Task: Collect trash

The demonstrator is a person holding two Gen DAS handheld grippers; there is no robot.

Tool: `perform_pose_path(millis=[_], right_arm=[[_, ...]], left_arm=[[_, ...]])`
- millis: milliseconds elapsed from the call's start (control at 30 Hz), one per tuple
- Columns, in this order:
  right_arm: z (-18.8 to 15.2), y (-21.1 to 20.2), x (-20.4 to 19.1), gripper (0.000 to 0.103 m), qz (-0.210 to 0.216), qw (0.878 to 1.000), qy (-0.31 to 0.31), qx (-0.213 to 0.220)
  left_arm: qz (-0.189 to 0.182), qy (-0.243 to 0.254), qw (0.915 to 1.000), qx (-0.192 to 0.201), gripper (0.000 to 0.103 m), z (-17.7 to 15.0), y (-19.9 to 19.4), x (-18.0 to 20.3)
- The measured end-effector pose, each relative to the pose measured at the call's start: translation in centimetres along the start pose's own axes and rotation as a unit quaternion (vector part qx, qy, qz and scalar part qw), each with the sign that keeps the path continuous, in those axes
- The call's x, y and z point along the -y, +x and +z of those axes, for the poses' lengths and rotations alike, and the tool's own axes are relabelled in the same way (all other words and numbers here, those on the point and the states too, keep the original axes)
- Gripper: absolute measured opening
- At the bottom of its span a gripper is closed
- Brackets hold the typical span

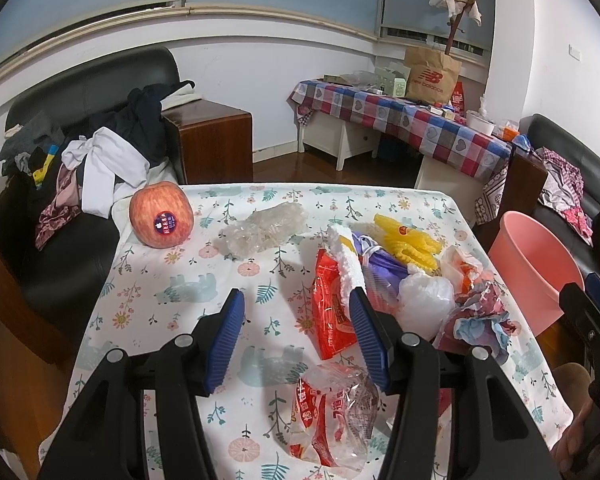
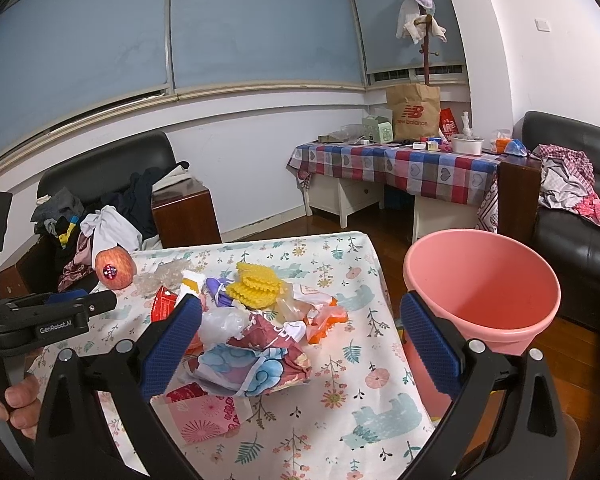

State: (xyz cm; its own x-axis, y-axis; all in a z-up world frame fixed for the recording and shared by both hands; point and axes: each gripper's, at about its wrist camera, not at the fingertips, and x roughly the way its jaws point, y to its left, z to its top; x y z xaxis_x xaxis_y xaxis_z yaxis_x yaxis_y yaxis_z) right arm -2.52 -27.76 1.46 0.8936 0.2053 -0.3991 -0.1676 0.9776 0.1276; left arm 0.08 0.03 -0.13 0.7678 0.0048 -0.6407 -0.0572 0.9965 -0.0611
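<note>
While both grippers are held wide and empty, the left gripper [image 1: 296,320] over the table [image 1: 148,280], the right gripper [image 2: 300,340] above a trash pile [image 2: 256,320], a red wrapper [image 1: 332,312] is seen lying lengthwise, near to far, left of the pink bucket [image 2: 484,288].

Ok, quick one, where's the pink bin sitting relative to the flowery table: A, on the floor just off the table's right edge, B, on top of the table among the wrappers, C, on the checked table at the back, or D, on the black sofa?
A: the pink bin stands on the wooden floor just past the right edge of the flowery table, below its top.
</note>
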Motion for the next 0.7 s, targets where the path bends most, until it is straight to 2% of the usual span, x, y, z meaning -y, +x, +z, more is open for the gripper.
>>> perform_pose_path(millis=[233, 433, 700], right_arm=[[-0.2, -0.3, 0.6, 0.100, -0.005, 1.000, 0.005, -0.004], [-0.6, -0.5, 0.9, 0.100, -0.008, 1.000, 0.007, -0.012], [-1.0, -0.4, 1.2, 0.100, 0.000, 1.000, 0.012, -0.027]], left_arm=[[-0.005, 0.001, 1.0000, -0.003, 0.054, 0.0, -0.4, 1.1], [-0.017, 0.010, 0.9998, 0.002, 0.054, 0.3, -0.7, 0.4], [-0.060, 0.021, 0.9979, 0.011, 0.054, 0.1, -2.4, -1.5]])
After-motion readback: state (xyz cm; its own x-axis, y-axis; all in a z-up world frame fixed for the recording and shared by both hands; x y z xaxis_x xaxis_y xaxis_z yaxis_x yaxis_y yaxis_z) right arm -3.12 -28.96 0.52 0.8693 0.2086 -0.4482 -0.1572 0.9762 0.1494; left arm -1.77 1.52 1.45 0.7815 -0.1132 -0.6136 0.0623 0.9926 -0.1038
